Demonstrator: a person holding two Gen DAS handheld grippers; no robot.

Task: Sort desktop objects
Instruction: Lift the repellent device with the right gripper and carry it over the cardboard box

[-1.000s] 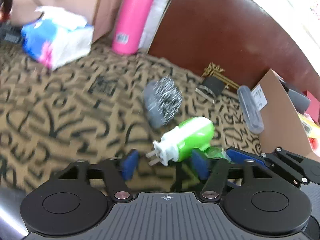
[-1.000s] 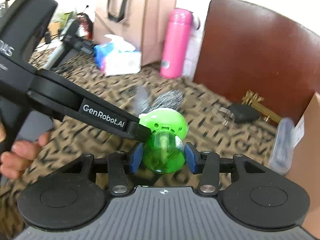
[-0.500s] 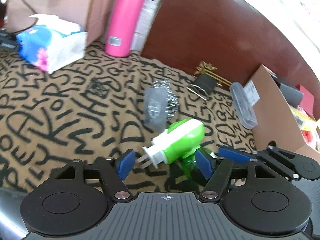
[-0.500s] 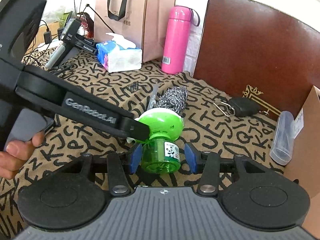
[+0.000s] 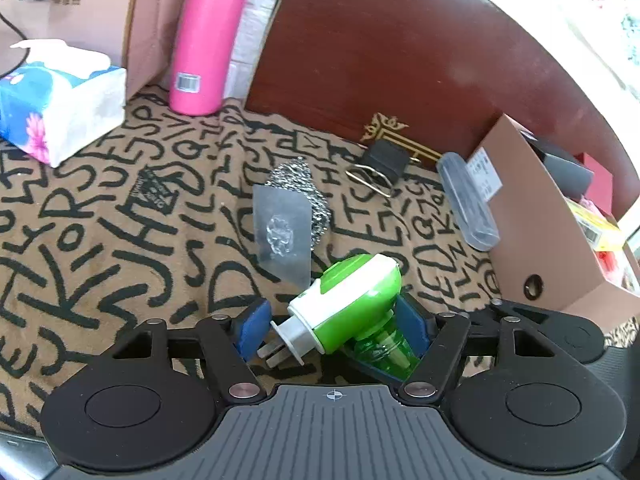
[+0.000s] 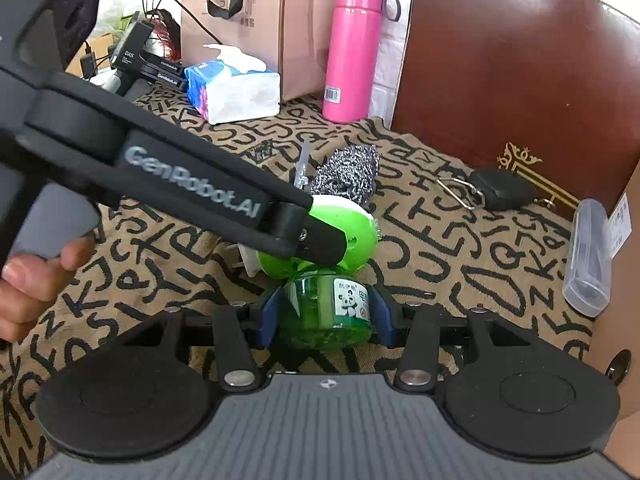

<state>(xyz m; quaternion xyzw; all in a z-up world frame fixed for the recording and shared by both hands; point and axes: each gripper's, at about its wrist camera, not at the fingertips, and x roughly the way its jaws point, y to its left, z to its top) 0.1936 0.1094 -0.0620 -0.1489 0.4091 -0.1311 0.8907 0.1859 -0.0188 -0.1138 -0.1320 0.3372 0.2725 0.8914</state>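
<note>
Clamping the green bottle (image 6: 326, 312) of the mosquito-repellent plug-in (image 5: 348, 300), the right gripper (image 6: 326, 316) holds it just beside the cardboard box (image 5: 552, 232); the left gripper (image 5: 332, 330) is closing around its plug end. Scourer (image 5: 304, 188), keys (image 5: 384, 160) and clear case (image 5: 466, 200) remain unsorted near that box.

The green-and-white plastic plug-in mosquito repeller (image 5: 348, 300) lies on the tan letter-printed tablecloth (image 5: 100, 240). Behind it sits the silvery steel-wool scourer (image 5: 298, 184); further behind stands the pink cylindrical flask (image 5: 204, 36). To its right stands the brown cardboard box (image 5: 540, 220).
</note>
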